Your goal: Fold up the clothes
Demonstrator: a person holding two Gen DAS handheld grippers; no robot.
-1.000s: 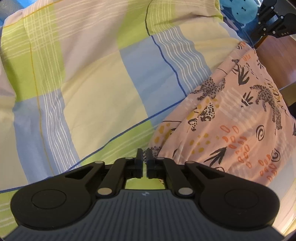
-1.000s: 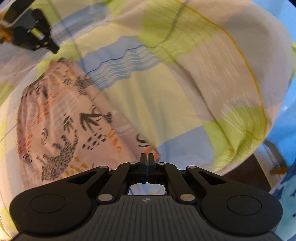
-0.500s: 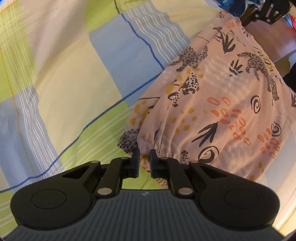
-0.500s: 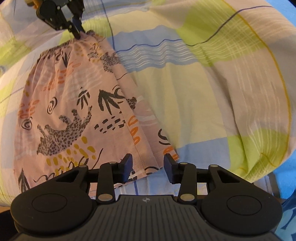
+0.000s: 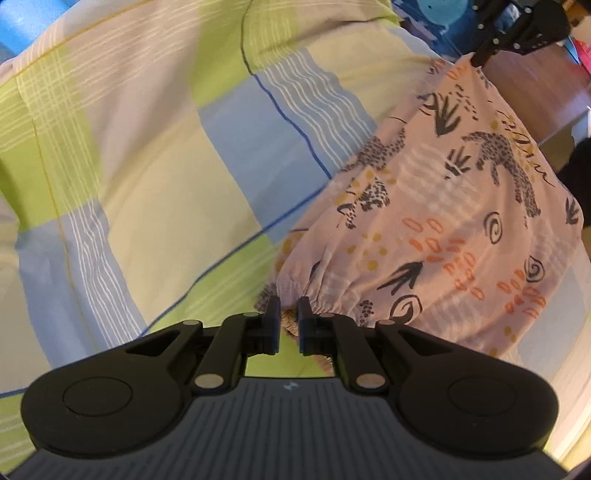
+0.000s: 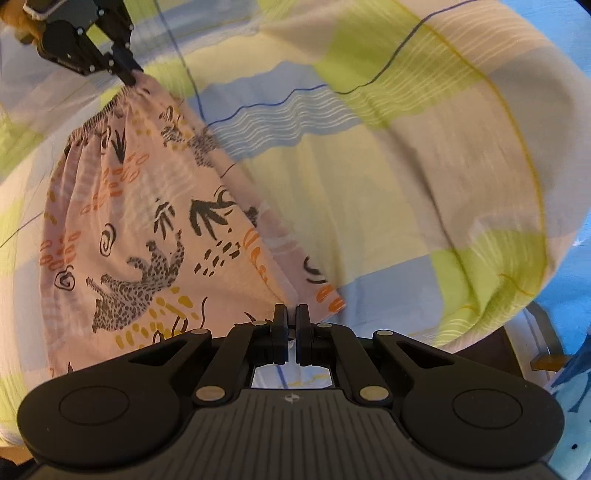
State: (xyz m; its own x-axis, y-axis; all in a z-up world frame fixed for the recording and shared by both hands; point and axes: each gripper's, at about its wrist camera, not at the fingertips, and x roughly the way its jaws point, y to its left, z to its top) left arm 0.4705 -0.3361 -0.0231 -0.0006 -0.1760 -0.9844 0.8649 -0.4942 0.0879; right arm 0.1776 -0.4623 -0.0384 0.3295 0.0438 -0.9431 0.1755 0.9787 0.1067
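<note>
Left wrist view: left claw nipping the gathered waistband of pink leopard-print shorts on a checked bedsheet. Right claw clamped on the hem corner. Blue plush toy beyond; wooden floor alongside.

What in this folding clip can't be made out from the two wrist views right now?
- Left wrist view: the gathered waistband corner of the pink printed garment sits between the left claw pads; the claw body hides the fabric beneath.
- Right wrist view: the hem corner at the right claw is covered by its pads, so layer count is unclear.
- Both views: the checked bedspread is motion-blurred and cut off by the frame edges.
- The garment's underside is unseen.
</note>
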